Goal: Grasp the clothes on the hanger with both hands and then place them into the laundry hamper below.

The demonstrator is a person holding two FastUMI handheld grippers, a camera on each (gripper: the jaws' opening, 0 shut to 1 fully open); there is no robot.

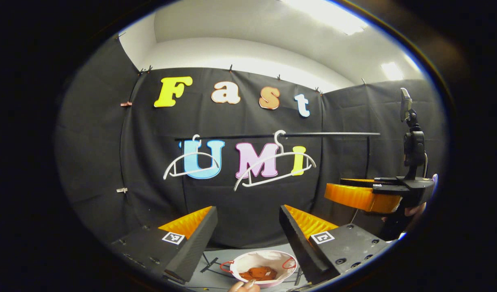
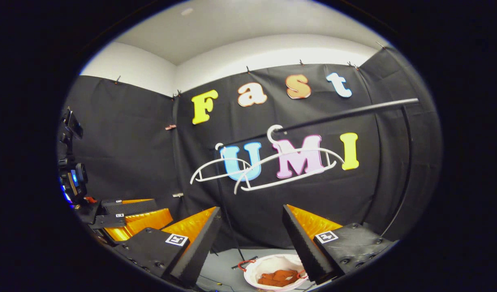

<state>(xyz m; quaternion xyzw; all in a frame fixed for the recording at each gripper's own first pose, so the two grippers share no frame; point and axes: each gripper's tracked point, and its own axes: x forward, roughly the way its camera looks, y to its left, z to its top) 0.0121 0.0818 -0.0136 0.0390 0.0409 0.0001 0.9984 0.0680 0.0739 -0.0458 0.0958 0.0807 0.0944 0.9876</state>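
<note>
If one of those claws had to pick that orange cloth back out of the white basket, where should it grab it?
Judging from the pictures, from straight above, pinching a raised fold near the middle of the crumpled orange cloth. It lies bunched at the bottom of the laundry hamper, whose walls block any sideways approach. The right gripper is open, with the hamper below it, so a downward reach suits it.

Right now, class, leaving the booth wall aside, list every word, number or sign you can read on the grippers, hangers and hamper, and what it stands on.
No words or numbers can be read.
Left gripper: square black-and-white marker on each finger, a coded pattern, no letters.
Right gripper: the same markers.
White hangers, laundry hamper: no lettering seen.
</note>
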